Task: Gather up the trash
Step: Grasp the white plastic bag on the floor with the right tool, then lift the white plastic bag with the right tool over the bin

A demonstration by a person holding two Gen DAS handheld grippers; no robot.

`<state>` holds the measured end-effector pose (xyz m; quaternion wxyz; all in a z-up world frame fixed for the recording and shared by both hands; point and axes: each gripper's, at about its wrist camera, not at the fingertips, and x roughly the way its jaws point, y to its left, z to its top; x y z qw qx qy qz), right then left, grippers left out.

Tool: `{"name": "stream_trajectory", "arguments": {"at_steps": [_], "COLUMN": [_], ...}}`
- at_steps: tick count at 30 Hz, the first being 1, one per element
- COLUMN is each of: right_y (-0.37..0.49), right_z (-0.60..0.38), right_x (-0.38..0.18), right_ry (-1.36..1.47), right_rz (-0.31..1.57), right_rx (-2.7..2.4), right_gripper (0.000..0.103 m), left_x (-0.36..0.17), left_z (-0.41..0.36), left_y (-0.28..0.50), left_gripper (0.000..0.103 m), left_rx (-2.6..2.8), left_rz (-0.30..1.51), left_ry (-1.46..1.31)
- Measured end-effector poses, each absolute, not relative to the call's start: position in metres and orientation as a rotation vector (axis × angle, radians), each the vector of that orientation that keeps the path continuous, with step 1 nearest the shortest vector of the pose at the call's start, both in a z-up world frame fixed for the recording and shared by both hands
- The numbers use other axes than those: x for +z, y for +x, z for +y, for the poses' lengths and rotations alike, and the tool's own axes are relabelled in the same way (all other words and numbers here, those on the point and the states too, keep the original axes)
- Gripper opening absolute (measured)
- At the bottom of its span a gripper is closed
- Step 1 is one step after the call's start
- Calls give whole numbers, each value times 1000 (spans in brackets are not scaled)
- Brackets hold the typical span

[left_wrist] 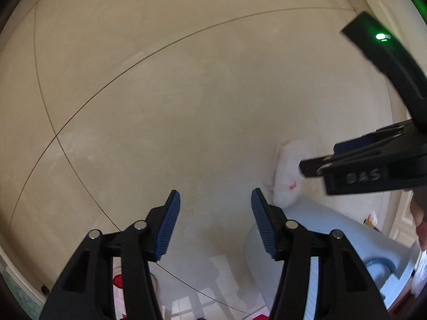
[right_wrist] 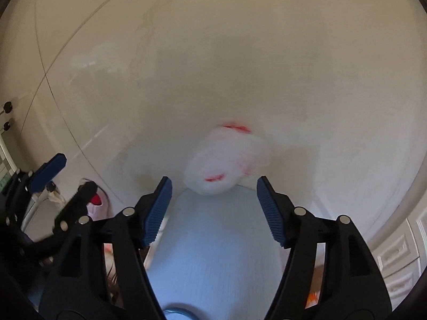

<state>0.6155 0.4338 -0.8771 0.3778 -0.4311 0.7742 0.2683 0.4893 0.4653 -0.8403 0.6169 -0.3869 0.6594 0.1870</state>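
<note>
Crumpled white wrapper (right_wrist: pixel 226 160) with red print, lying on a pale glossy tiled floor (right_wrist: pixel 240 53), just past the tips of the right gripper (right_wrist: pixel 213 208) at about 12 o'clock in the right wrist view, a shade toward 1 o'clock. Long axis of the wrapper running roughly from 8 o'clock to 2 o'clock, blurred, so exact outline hard to tell. Right gripper's blue ribbed pads (right_wrist: pixel 157 210) spread wide apart, nothing between them, nothing held. Near edge of the wrapper touching or overlapping a light blue bin (right_wrist: pixel 213 253) lying below the jaws; which of the two unclear. In the left wrist view, same wrapper (left_wrist: pixel 287 176) off at 3 o'clock, partly hidden behind the right gripper's black finger. Left gripper (left_wrist: pixel 215 221) about half open, empty, pointing at bare floor (left_wrist: pixel 186 93) with thin grout lines. Right hand judged clearly nearer and better lined up for the pick. Around the edges: white panelled cabinet door (right_wrist: pixel 397 250) at 4 o'clock, small red-and-white object (right_wrist: pixel 96 202) at 8 o'clock, identity uncertain.
</note>
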Motion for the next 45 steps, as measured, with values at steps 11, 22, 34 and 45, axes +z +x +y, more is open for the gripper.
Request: {"name": "stream_trajectory", "arguments": {"at_steps": [11, 22, 34, 45], "right_y": [619, 619, 570, 502], "right_z": [400, 430, 300, 183], "right_x": [-951, -809, -549, -582], "right_ry": [-1003, -738, -476, -261], "right_rz": [2027, 1779, 1458, 1510], "right_rx": [294, 650, 712, 520], "right_gripper": [65, 29, 29, 29], "left_x": [-847, -786, -591, -625], "left_z": [485, 504, 434, 340], "left_y": [481, 497, 482, 448], "left_gripper": [54, 55, 64, 66], "left_rx": [513, 517, 326, 232], "left_rz": [1516, 1442, 1238, 1417], "left_ry": [-926, -887, -746, -664]}}
